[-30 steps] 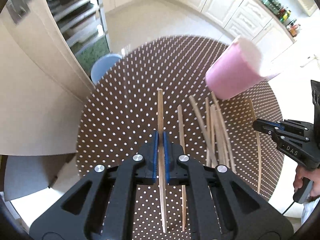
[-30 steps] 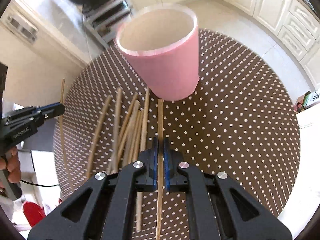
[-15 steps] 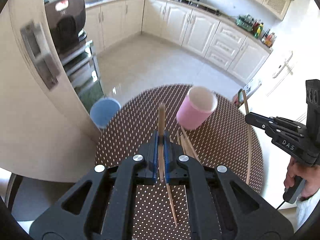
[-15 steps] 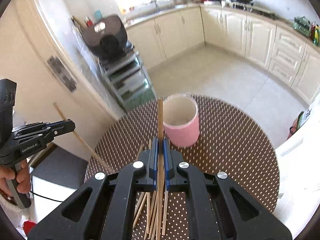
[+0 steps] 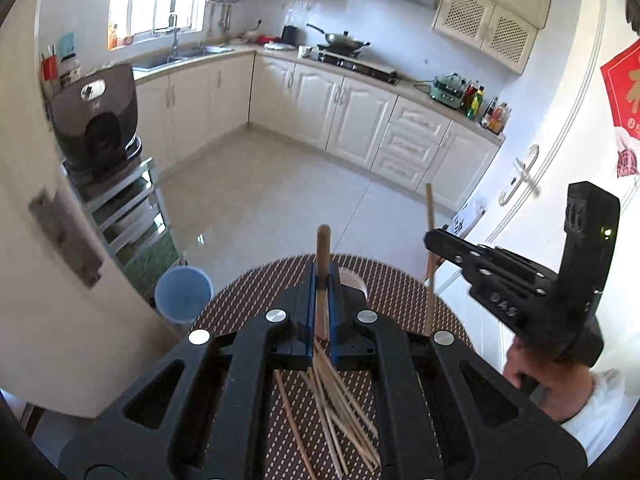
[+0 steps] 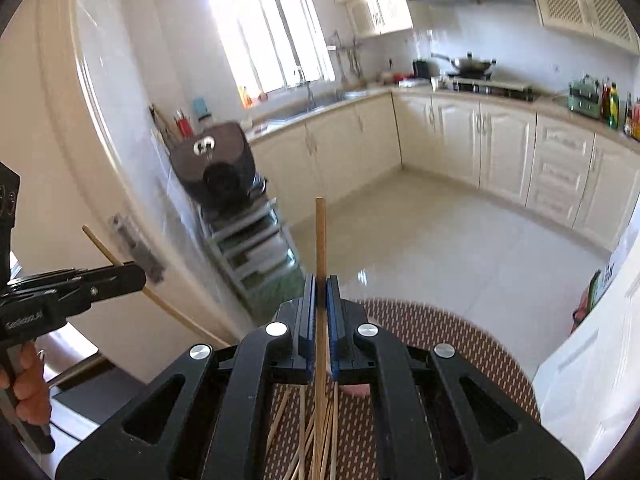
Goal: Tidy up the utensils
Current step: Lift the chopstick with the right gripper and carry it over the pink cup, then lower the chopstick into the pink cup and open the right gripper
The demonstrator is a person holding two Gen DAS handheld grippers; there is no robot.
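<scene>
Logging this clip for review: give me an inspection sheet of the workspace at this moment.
Surface: round table with brown dotted cloth.
Job's things: loose chopsticks in a heap on the cloth; pink cup mostly hidden behind the jaws.
Clutter: nothing seen.
Grippers: left gripper shut on a chopstick; right gripper shut on another chopstick.
Cables: nothing seen.
Surroundings: blue bin, cream cabinets, wok on the hob.

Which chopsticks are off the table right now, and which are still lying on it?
Two are lifted: one chopstick clamped in the left tool, another chopstick in the right tool. The loose pile lies on the dotted table.
</scene>
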